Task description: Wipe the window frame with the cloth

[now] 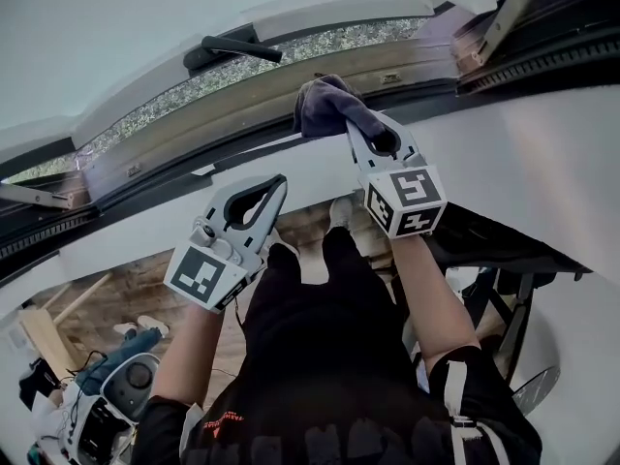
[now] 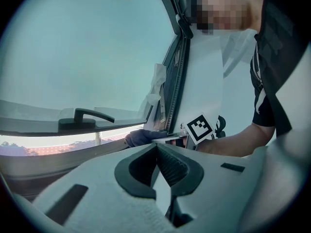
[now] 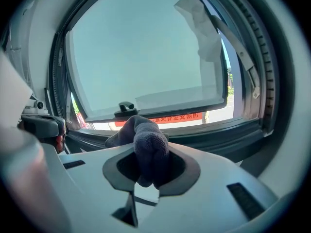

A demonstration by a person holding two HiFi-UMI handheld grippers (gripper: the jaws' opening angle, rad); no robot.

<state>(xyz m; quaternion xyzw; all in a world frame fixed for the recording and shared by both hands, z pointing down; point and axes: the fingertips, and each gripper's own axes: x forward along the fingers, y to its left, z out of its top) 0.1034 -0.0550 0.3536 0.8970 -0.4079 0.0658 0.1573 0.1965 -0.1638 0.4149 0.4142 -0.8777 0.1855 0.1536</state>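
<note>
Nearest, the left gripper is idling, its jaws closed on nothing. Ahead, the right gripper is clamping the dark cloth, which is pressing against the window frame around the middle of its lower rail. Wiping seems under way, and most of the frame is probably waiting to be done.

Left gripper, near and left: jaws closed tip to tip with nothing between them, carried on a bare forearm. Right gripper, farther and to the right: jaws clamped on the cloth, right arm extended forward.
</note>
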